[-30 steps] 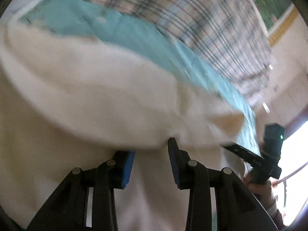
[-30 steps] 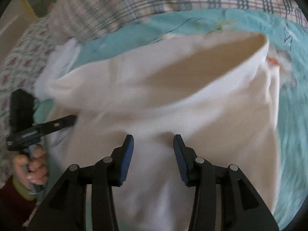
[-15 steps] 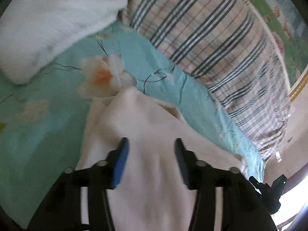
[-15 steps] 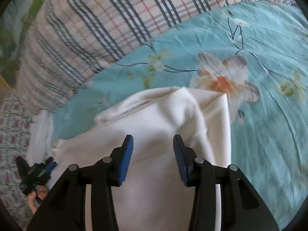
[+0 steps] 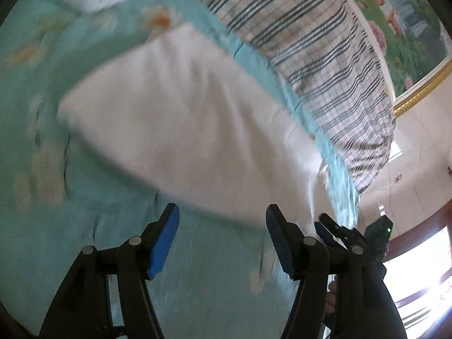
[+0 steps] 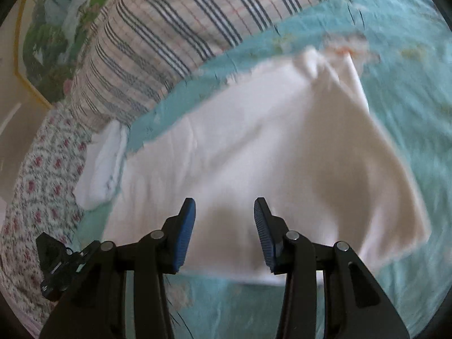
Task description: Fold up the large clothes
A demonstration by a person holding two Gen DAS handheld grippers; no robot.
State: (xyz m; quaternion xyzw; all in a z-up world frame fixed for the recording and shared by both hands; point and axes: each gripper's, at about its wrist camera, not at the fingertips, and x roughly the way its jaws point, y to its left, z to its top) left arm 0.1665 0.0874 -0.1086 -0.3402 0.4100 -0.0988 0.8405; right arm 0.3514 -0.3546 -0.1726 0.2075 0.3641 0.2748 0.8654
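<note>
A large cream-white garment (image 5: 183, 130) lies folded flat on the teal flowered bedsheet (image 5: 197, 282). My left gripper (image 5: 221, 220) hovers over bare sheet just short of the garment's near edge. Its jaws are opening and nothing is between them. In the right wrist view the same garment (image 6: 254, 147) spreads ahead. My right gripper (image 6: 224, 214) stands open above its near edge, and the pads do not press the cloth. Each gripper shows in the other's view: the right gripper (image 5: 336, 230) at the garment's right end, the left gripper (image 6: 56, 262) at its left end. Both views are motion-blurred.
A plaid blanket (image 5: 325, 56) is bunched along the far side of the bed. A white folded towel (image 6: 104, 163) lies beside the garment's left end. A floral quilt (image 6: 36, 183) covers the left bed edge. A framed picture (image 5: 395, 28) hangs on the wall.
The garment, held up and draped a second ago, now lies folded on the sheet. Both grippers have drawn back toward its near edge. The left jaws have widened.
</note>
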